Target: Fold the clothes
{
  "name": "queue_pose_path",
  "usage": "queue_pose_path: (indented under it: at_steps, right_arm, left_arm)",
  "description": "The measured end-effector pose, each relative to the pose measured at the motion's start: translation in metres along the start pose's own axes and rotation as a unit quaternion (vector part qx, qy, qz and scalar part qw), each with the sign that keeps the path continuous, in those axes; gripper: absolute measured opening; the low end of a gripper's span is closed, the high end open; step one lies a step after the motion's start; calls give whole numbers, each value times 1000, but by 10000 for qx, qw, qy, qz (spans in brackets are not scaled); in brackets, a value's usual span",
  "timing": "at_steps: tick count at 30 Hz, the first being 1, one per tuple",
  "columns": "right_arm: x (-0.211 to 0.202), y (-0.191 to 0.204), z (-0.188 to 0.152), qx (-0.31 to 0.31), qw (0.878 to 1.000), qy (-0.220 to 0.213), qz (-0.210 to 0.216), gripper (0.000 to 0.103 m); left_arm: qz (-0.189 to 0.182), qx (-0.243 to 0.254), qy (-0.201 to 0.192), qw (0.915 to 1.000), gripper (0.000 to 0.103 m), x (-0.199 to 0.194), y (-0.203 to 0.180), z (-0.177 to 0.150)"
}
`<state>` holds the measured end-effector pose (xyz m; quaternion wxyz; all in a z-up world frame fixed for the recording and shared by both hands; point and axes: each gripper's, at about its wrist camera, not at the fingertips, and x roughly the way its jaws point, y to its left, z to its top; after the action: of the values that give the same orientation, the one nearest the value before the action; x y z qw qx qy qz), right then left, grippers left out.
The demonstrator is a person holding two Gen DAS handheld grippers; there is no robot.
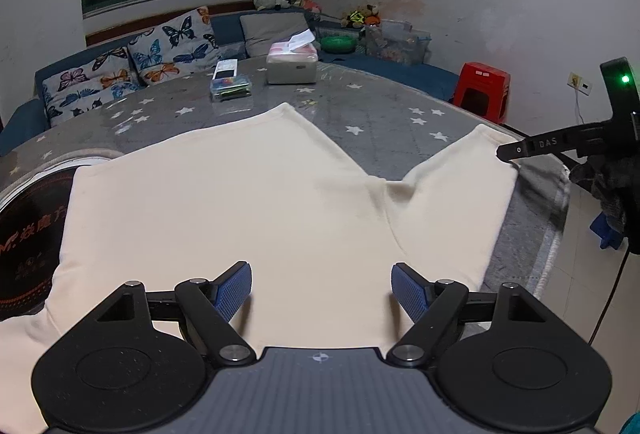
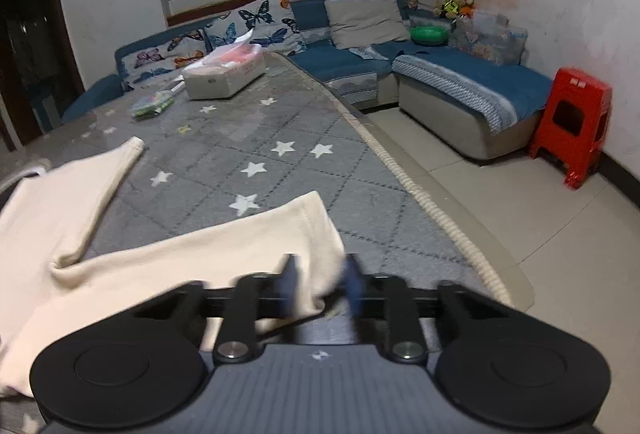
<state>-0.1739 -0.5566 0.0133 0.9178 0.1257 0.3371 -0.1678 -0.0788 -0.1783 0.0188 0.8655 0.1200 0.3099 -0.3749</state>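
Cream garment [image 1: 256,201] spread flat on grey star-print table cover [image 1: 360,113], two leg-like ends pointing toward far side. Soft, light, limp cloth; will drape and sag, best taken at hems and corners.

Left gripper [image 1: 321,292] hovers over near edge, jaws wide apart, nothing between pads.

Right gripper [image 2: 320,288] blurred; jaws nearly together, pinching cream hem at right-hand end.

Table edge just right of that end, bare floor [image 2: 540,234] beyond. Tissue box [image 1: 292,67] and small packet [image 1: 231,85] well apart at far side; open cover between for folding.
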Motion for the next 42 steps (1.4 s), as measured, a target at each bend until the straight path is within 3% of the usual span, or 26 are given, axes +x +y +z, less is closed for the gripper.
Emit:
queue_pose_path:
  at_steps: [6, 11, 19, 29, 35, 37, 39, 42]
  right_arm:
    - [-21, 5, 8, 134, 9991, -195, 366, 9]
    - [-55, 31, 30, -142, 9947, -543, 857, 9]
    - [-99, 108, 65, -908, 9728, -884, 1941, 9]
    - [-97, 235, 70, -2223, 9306, -651, 2834, 9]
    - [-86, 286, 57, -2514, 9130, -338, 3195, 9]
    - [-86, 293, 50, -2547, 9092, -316, 3278, 10]
    - [-88, 292, 50, -2544, 9074, -322, 3330, 18]
    - [-91, 283, 50, -2517, 9099, -359, 3278, 18]
  left_arm:
    - [3, 109, -101, 9999, 79, -6, -5, -3]
    - [5, 168, -81, 9998, 80, -5, -10, -6]
    - [255, -117, -428, 9987, 80, -28, 7, -6]
    - [783, -797, -775, 9907, 81, -68, 57, -25]
    - [987, -1091, -787, 9860, 81, -81, 78, -37]
    - [1042, -1144, -779, 9849, 81, -83, 83, -39]
    - [1083, -1167, -790, 9841, 81, -85, 86, -40]
    - [1149, -1195, -828, 9827, 81, -88, 90, -39]
